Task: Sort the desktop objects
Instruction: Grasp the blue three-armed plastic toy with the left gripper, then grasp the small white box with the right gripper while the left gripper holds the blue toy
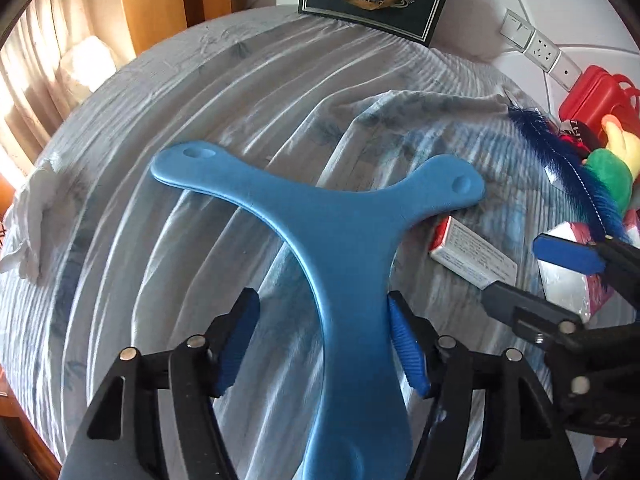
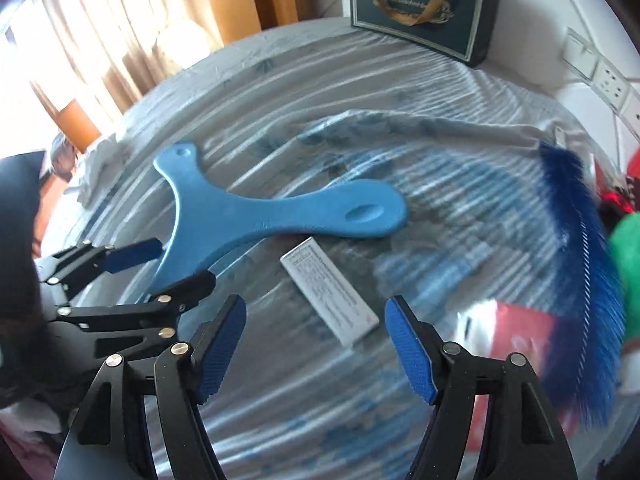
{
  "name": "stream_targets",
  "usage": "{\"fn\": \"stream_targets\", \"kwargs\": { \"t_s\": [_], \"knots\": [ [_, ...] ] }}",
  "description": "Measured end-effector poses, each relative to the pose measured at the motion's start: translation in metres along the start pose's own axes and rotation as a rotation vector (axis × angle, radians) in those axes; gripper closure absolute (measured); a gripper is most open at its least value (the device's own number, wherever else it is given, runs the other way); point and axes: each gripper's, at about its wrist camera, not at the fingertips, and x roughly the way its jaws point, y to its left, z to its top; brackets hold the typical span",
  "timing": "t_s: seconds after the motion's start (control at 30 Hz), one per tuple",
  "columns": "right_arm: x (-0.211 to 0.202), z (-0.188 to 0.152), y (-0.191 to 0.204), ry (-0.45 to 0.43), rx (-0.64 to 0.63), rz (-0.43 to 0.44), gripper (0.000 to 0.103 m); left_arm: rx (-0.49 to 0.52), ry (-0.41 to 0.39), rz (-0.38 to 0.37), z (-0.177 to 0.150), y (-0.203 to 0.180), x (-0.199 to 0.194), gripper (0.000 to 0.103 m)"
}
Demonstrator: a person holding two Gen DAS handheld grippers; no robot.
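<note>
Over striped cloth (image 1: 248, 92) I tilt left gripper (image 1: 324, 344) steeply, jaws loosely straddling blue boomerang (image 1: 332, 216); right gripper (image 2: 316, 352), three o'clock, gapes empty.

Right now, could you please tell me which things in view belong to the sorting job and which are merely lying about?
Belonging to the job:
- blue three-armed boomerang, between the open left hand-held gripper
- white carton, ahead of the open right hand-held gripper
- blue feather

Probably just lying about:
- dark gift bag
- wall sockets
- striped cloth
</note>
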Motion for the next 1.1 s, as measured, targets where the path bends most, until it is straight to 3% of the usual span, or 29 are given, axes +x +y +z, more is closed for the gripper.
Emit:
{"fn": "stream_targets", "kwargs": {
  "t_s": [0.33, 0.43, 0.5, 0.7, 0.83, 0.93, 1.03, 1.1],
  "knots": [
    [0.026, 0.005, -0.011, 0.035, 0.012, -0.017, 0.033, 0.061, -0.041, 0.029, 0.020, -0.002, 0.019, 0.036],
    [0.032, 0.002, -0.005, 0.049, -0.006, -0.033, 0.051, 0.090, -0.055, 0.013, 0.020, -0.008, 0.017, 0.055],
    [0.031, 0.000, 0.001, 0.050, -0.020, -0.040, 0.067, 0.092, -0.062, 0.008, 0.019, -0.010, 0.013, 0.057],
    [0.007, -0.010, 0.007, 0.000, 0.013, 0.006, 0.080, 0.140, -0.123, 0.036, 0.005, -0.020, -0.020, 0.063],
    [-0.016, -0.014, 0.007, -0.032, 0.036, 0.012, 0.081, 0.139, -0.170, 0.025, -0.001, -0.020, -0.052, 0.073],
    [-0.024, -0.016, 0.007, -0.025, 0.044, 0.031, 0.080, 0.133, -0.167, 0.031, -0.006, -0.016, -0.060, 0.074],
    [-0.023, -0.016, 0.004, -0.023, 0.052, 0.043, 0.075, 0.103, -0.144, 0.047, -0.013, -0.007, -0.054, 0.074],
    [-0.017, -0.015, 0.003, -0.014, 0.063, 0.040, 0.065, 0.088, -0.131, 0.056, -0.016, -0.001, -0.047, 0.074]
  ]
}}
